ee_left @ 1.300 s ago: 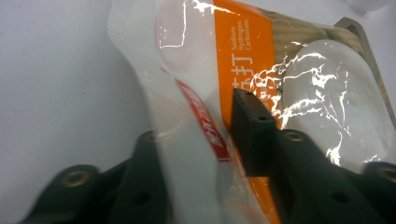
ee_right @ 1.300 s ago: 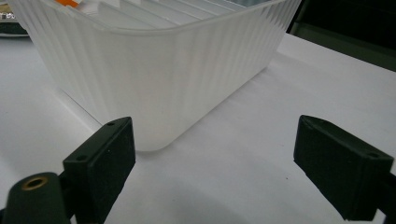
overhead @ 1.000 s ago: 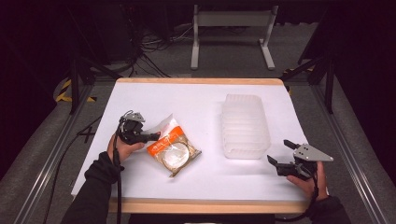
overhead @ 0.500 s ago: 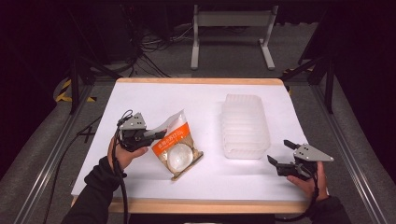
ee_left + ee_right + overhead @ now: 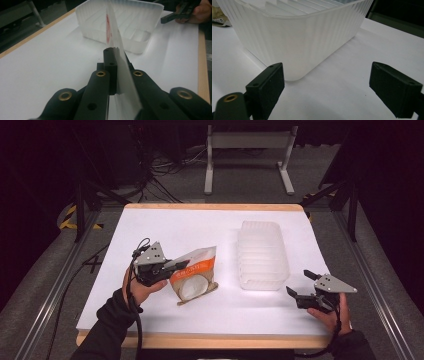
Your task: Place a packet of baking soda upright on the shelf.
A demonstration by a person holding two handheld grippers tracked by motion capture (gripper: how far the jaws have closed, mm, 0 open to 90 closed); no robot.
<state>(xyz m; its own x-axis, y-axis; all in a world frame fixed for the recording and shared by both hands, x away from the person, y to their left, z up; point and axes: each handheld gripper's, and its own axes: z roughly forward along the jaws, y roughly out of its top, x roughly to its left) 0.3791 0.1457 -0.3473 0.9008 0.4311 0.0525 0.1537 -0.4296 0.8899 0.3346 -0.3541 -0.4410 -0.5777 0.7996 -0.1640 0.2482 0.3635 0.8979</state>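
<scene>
Pouch [image 5: 194,276] pinched at edge by left gripper [image 5: 176,266] fingers, tilted up off counter [image 5: 165,227]. Right gripper [image 5: 302,283] fingers spread, empty, bin [image 5: 262,254] just ahead. Step: carrying pouch. Next: swing over bin, release.

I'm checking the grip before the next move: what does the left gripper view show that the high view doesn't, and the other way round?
Left gripper view alone: the left tongs pinch the packet's thin edge, seen edge-on, with their jaws shut on it.

High view alone: the packet's orange and white face with a round clear window, the hand holding it tilted up, and the whole table.

Both: the white ribbed bin, and the right tongs near its corner.
</scene>
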